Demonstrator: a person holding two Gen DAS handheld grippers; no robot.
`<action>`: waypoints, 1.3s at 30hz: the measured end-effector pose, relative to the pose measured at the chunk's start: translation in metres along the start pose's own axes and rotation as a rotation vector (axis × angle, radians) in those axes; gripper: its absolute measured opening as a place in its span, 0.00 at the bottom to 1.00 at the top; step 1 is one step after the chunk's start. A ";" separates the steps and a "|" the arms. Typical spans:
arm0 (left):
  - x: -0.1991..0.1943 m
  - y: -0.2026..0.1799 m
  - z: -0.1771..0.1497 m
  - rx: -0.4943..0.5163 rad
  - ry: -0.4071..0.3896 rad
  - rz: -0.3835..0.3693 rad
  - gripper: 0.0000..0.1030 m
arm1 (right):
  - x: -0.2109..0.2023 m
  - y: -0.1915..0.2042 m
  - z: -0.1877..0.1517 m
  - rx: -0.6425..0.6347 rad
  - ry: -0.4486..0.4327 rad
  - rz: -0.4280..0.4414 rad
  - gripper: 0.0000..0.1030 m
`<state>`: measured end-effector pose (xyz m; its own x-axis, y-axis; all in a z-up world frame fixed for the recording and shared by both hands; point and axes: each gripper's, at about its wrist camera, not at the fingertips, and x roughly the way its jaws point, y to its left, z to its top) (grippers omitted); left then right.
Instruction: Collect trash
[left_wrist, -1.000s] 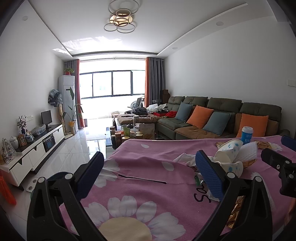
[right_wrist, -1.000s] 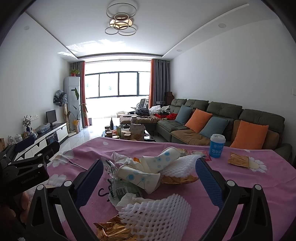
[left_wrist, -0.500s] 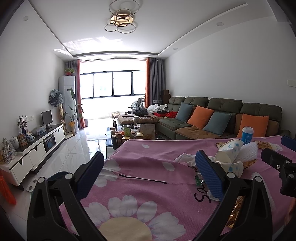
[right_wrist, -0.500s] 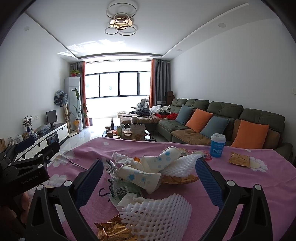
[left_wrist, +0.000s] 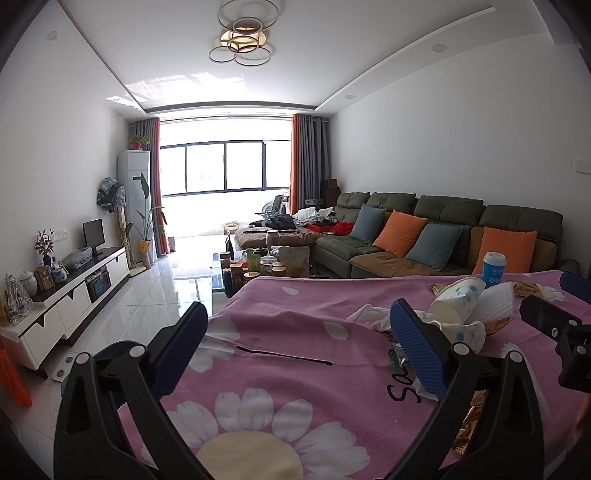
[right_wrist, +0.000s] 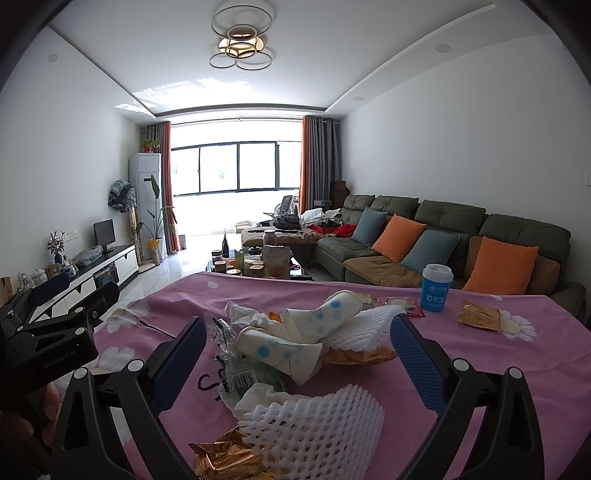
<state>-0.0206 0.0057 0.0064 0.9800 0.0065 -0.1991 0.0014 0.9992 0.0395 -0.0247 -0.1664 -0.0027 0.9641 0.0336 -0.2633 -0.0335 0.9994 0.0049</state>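
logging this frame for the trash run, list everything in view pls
paper cups: two, white with blue dots, crushed, pile centre
foam nets: two, white, one near, one behind cups
gold wrappers: several, near edge, under pile, far right
tissues: crumpled, white, pile's left
blue cup: one, upright, lidded, far side
tablecloth: pink, daisies
sofa: green, orange and blue cushions
left gripper: open, empty
right gripper: open, around pile
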 end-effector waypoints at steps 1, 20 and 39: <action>-0.001 0.000 0.000 -0.001 0.000 0.000 0.95 | 0.000 0.000 0.000 0.001 -0.001 0.001 0.93; 0.003 -0.002 -0.004 0.002 0.014 -0.011 0.95 | 0.001 -0.002 -0.004 0.008 0.015 0.018 0.93; 0.011 -0.036 -0.045 0.120 0.254 -0.407 0.94 | 0.015 -0.038 -0.044 0.061 0.282 0.131 0.84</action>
<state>-0.0191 -0.0283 -0.0410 0.8155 -0.3590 -0.4540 0.4115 0.9112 0.0188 -0.0202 -0.2043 -0.0493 0.8411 0.1683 -0.5141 -0.1288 0.9853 0.1118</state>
